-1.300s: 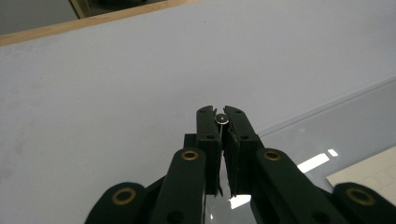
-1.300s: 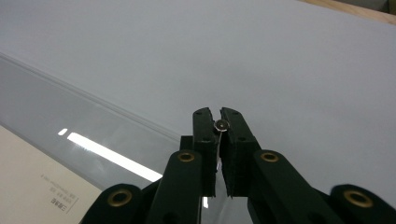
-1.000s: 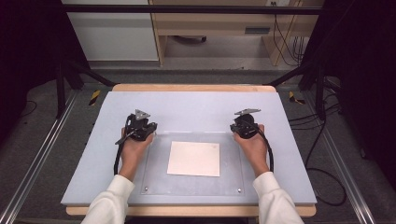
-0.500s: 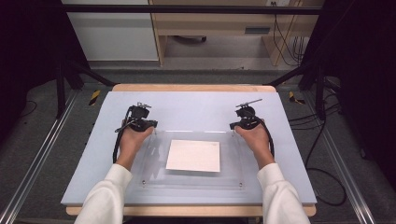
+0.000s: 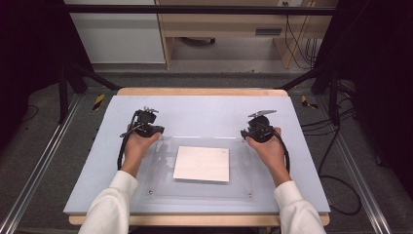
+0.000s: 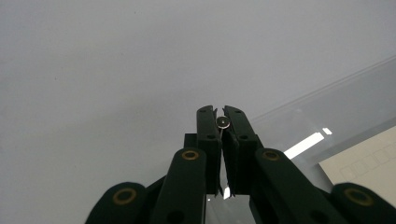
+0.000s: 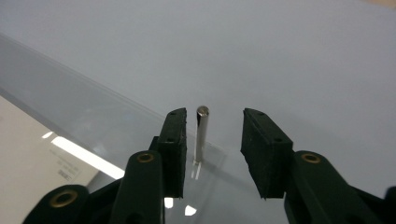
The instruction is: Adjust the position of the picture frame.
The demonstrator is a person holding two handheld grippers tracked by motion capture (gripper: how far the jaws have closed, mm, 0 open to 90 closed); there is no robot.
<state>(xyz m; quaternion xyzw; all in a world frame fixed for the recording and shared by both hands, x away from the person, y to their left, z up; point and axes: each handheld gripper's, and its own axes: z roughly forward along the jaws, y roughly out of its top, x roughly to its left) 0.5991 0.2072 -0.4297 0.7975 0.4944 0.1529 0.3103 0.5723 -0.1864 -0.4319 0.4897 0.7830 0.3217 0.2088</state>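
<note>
Pins stand at the far corners of a clear plate (image 5: 160,190) on the table (image 5: 204,109). One metal pin (image 7: 201,133) rises upright between the jaws of the right gripper (image 7: 212,140), which have just been opening; it stands close beside one pad (image 7: 173,140) and clear of the other, so nothing presses on it. A second pin (image 6: 223,122) sits clamped between the tips of the left gripper (image 6: 223,114), whose jaws are drawn together on it. Behind both tongs, toward the person, a white sheet (image 5: 202,163) lies under the plate, between the two hands.
</note>
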